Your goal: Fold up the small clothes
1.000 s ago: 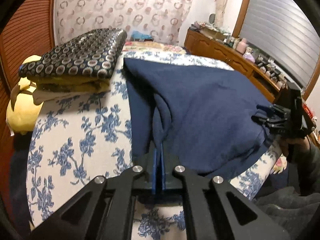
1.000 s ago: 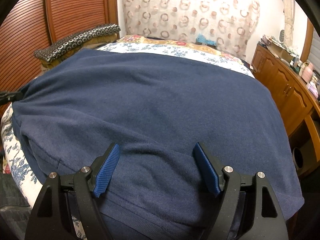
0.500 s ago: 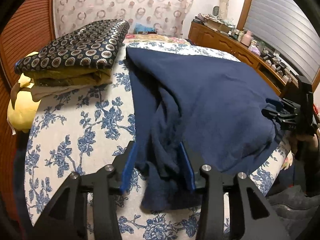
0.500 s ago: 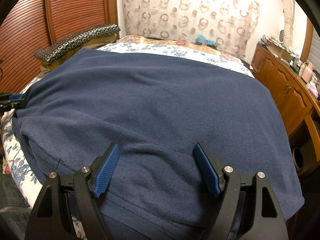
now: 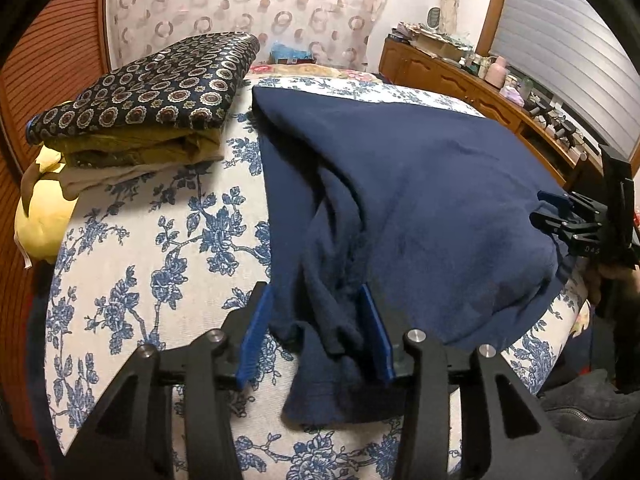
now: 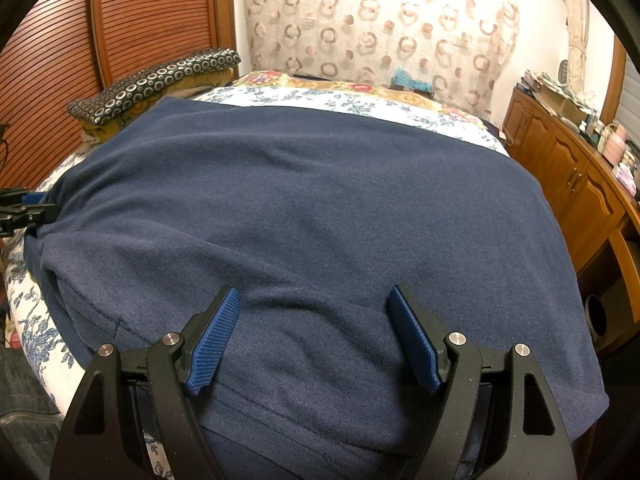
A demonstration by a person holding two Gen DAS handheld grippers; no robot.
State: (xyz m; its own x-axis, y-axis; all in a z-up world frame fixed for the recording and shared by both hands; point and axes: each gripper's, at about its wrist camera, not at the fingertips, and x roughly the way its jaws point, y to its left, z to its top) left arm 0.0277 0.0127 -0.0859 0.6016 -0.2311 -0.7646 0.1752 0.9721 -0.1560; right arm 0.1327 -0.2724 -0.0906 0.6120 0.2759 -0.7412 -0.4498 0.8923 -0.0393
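Here the navy shirt [image 5: 420,184] is lying spread across the bed [image 5: 132,248], on the white cover with blue flowers; its long axis is running from the near edge of the bed away toward the curtained wall, with the ribbed hem [image 6: 304,436] pointing at the near edge in the right wrist view and the far edge lying straight across the cover. In the left wrist view one side of the shirt is bunching into loose folds that are trailing down toward the camera; a sleeve-like end is lying flat on the cover below the blue pads.

The left tongs [image 5: 316,332] are standing partly apart, and the bunched cloth is sitting between the pads; the pads are not pressing on it, so nothing is being gripped. The right tongs [image 6: 312,336] are standing wide apart just above the hem area, with flat cloth showing between the pads and no pinch on it; the same tongs are showing at the right edge of the left wrist view, at the shirt's far side.

A stack of folded clothes [image 5: 148,104], topped by a dark piece with round medallions, is resting on the bed well to the left of the shirt; a yellow cushion [image 5: 44,216] is sitting beside the stack; a wooden cabinet [image 6: 568,176] is standing along the right wall.
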